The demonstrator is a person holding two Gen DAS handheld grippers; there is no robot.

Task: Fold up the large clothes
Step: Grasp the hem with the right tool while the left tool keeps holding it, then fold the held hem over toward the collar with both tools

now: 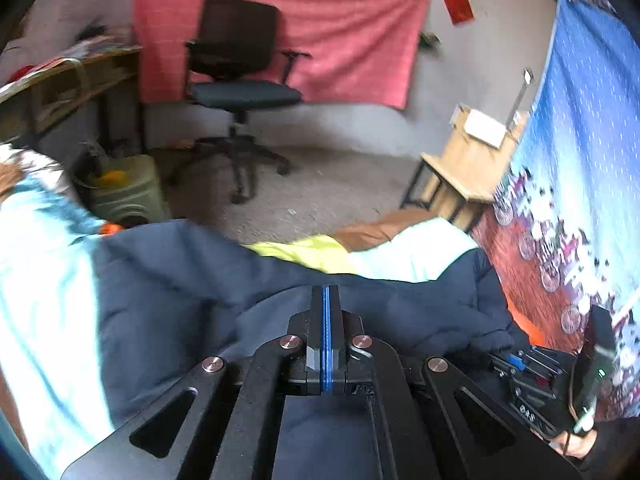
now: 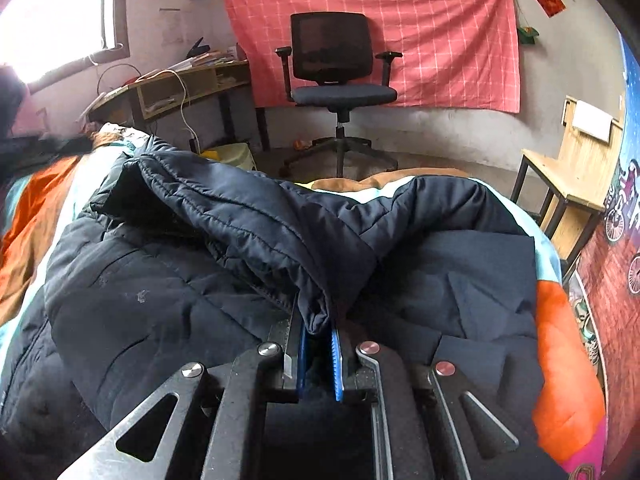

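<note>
A large dark navy padded jacket (image 2: 168, 288) lies spread over the bed; it also shows in the left wrist view (image 1: 172, 280). My right gripper (image 2: 319, 326) is shut on a fold of the jacket's quilted edge, which rises from the jaws and drapes back to the left. My left gripper (image 1: 326, 300) is shut with its blue pads pressed together, above the jacket, with nothing seen between them. The right gripper's body (image 1: 560, 380) shows at the far right of the left wrist view.
The bed cover (image 2: 560, 320) is light blue, orange and brown. A black office chair (image 2: 340, 80) stands ahead before a red wall cloth. A cluttered desk (image 2: 180, 88) is at the left, a wooden chair (image 2: 572, 184) and a blue hanging (image 1: 580, 160) at the right.
</note>
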